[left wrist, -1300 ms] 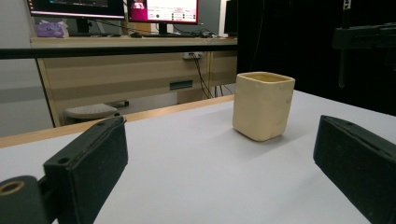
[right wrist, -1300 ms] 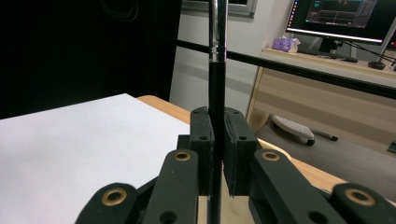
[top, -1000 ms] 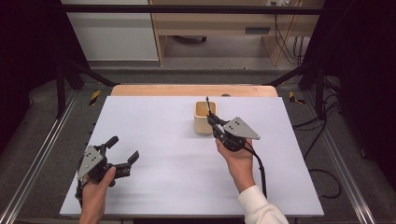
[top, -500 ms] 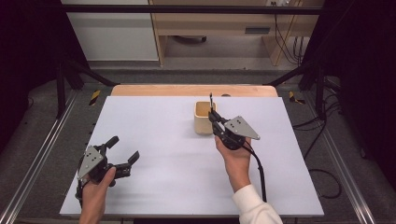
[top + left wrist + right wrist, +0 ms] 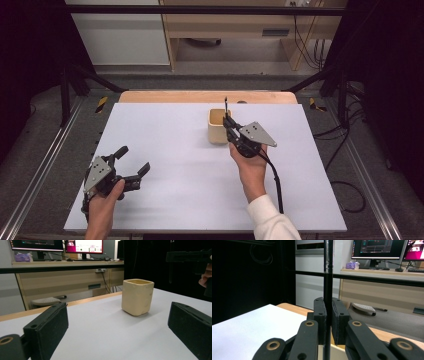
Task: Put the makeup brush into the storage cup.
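Shifted a little toward the far side since a second ago, right hand-held gripper (image 5: 228, 121) with its thin black rod (image 5: 226, 103), the rod's top now standing just above the cup's far rim; left hand-held gripper (image 5: 131, 161) unchanged at the near left; closed tight on the rod, right jaws, the rod upright between the pads (image 5: 322, 315) and running out past the top and the bottom of the right gripper view; hovering at the right edge of the cream cup (image 5: 219, 126), whether touching it cannot be told; held from the near side by the right hand (image 5: 251, 170), white sleeve behind; gaping wide with nothing between the jaws, left hand-held gripper, low over the bench (image 5: 190, 185) in the left hand (image 5: 102, 210); standing upright on the white bench top, right of centre and toward the far edge, well apart from the left hand-held gripper; beyond the bench's far edge, wooden desk with monitors (image 5: 82, 246).
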